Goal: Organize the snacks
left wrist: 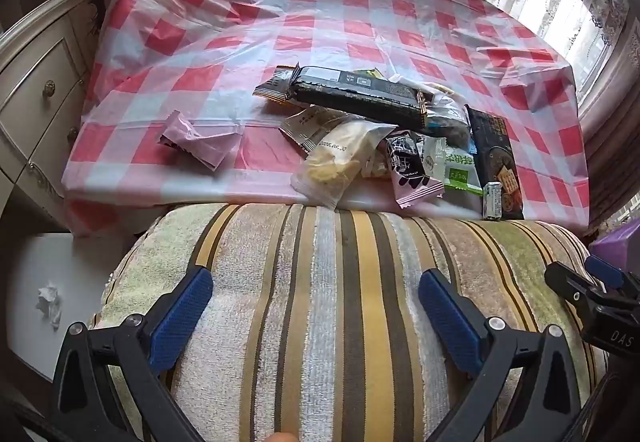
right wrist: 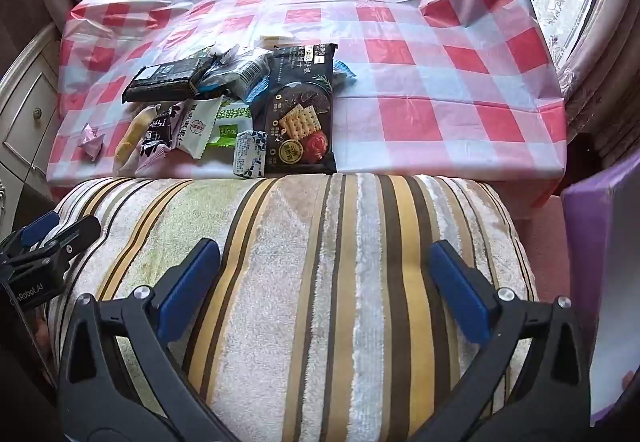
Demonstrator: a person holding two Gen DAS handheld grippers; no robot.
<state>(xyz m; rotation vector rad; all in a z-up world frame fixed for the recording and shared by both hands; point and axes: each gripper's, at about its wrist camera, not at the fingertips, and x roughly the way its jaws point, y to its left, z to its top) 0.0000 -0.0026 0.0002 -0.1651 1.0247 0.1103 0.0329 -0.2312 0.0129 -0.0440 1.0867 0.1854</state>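
Blue-padded, the left gripper point(left wrist: 316, 306) stands wide apart and empty over a striped towel point(left wrist: 320, 282), tilted steeply down; ahead of it lies the snack pile point(left wrist: 384, 137), one clear packet point(left wrist: 336, 157) stamped "2025.08.30".

From the right wrist, the right gripper point(right wrist: 324, 282) likewise gapes empty; the cracker bag point(right wrist: 300, 113) lies ahead, the other gripper's body at its left reading "RoboLAI".

Clear yellow snack packet point(left wrist: 340, 157), near front edge of table: printed date "2025.08.30". Right gripper body point(left wrist: 612, 326), left wrist view: "DAS". Left gripper body point(right wrist: 28, 282), right wrist view: "RobotAI", partly cut. Other packet print too small to read.
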